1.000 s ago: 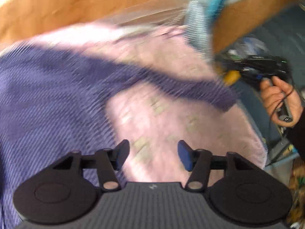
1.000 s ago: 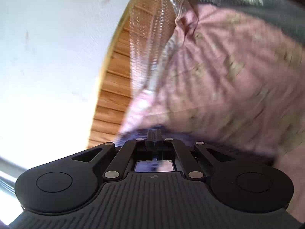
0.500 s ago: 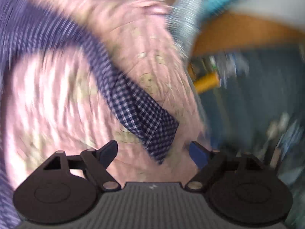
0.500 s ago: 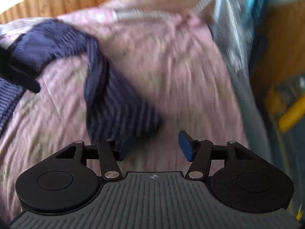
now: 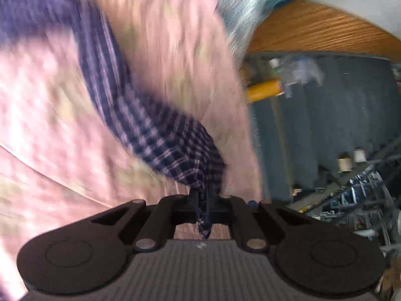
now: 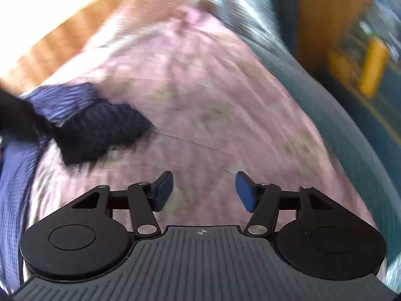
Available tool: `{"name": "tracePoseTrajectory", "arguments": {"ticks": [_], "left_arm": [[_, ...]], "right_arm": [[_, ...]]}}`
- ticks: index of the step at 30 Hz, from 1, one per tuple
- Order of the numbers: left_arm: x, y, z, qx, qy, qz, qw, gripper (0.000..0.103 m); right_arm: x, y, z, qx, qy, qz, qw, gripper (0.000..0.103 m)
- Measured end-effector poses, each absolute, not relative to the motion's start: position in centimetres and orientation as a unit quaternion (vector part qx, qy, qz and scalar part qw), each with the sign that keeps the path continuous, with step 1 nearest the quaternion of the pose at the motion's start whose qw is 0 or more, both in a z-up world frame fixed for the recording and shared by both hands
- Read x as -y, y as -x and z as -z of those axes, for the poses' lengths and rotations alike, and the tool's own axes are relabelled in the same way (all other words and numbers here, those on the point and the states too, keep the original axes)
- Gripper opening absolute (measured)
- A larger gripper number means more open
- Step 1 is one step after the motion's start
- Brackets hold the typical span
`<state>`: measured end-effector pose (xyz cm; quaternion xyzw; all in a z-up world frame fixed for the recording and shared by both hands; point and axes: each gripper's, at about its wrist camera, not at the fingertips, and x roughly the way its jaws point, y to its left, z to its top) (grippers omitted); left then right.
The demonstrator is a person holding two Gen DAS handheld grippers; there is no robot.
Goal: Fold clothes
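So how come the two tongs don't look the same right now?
The left tongs are squeezed shut, while the right tongs are spread wide open. The left tongs pinch a corner of the blue checked shirt; the right tongs hold nothing, with only the pink sheet showing between them. The right tongs' blue pads show; the left tongs' are hidden by cloth. Both are black with the same shape.
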<state>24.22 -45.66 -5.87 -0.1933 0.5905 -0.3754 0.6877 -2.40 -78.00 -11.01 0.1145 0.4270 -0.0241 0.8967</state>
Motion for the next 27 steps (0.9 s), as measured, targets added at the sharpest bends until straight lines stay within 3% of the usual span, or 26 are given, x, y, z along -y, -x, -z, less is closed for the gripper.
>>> {"name": "tracePoseTrajectory", "arguments": {"ticks": [1, 2, 3, 5, 11, 14, 15, 17, 23, 25, 26, 27], "left_arm": [[42.6, -26.2, 4.6, -0.579, 0.18, 0.377, 0.7, 0.008], [39.6, -28.1, 4.4, -0.58, 0.179, 0.359, 0.709, 0.018], [37.0, -29.2, 5.1, -0.59, 0.188, 0.311, 0.721, 0.039], [32.7, -30.4, 6.7, -0.597, 0.215, 0.232, 0.737, 0.057], [27.6, -26.4, 11.7, -0.593, 0.345, 0.169, 0.708, 0.068], [26.9, -23.3, 13.8, -0.597, 0.388, 0.142, 0.688, 0.069], [26.9, -22.4, 14.1, -0.593, 0.406, 0.137, 0.681, 0.069], [26.9, -20.9, 14.7, -0.583, 0.437, 0.136, 0.671, 0.069], [26.8, -18.6, 16.0, -0.56, 0.482, 0.134, 0.661, 0.077], [26.5, -18.4, 16.4, -0.552, 0.499, 0.128, 0.655, 0.077], [26.3, -18.3, 16.7, -0.548, 0.508, 0.126, 0.653, 0.077], [26.2, -18.3, 16.9, -0.544, 0.515, 0.123, 0.651, 0.077]], "right_arm": [[77.3, 2.4, 10.9, -0.422, -0.105, 0.01, 0.9, 0.068], [76.6, 2.3, 10.8, -0.417, -0.096, -0.003, 0.904, 0.071], [75.9, 2.3, 10.7, -0.411, -0.087, -0.017, 0.907, 0.071], [73.7, 1.8, 10.5, -0.402, -0.069, -0.048, 0.912, 0.071], [63.6, -1.5, 9.6, -0.37, 0.055, -0.165, 0.913, 0.072], [58.4, -3.8, 9.1, -0.338, 0.163, -0.231, 0.898, 0.073], [57.0, -4.3, 9.1, -0.322, 0.203, -0.251, 0.89, 0.078], [54.2, -5.4, 9.6, -0.303, 0.302, -0.284, 0.858, 0.083], [50.3, -4.8, 13.3, -0.254, 0.502, -0.348, 0.75, 0.079], [49.6, -4.8, 14.5, -0.233, 0.531, -0.348, 0.736, 0.069], [49.7, -5.3, 14.0, -0.242, 0.505, -0.345, 0.753, 0.052], [49.9, -5.8, 13.2, -0.253, 0.472, -0.341, 0.772, 0.025]]}}
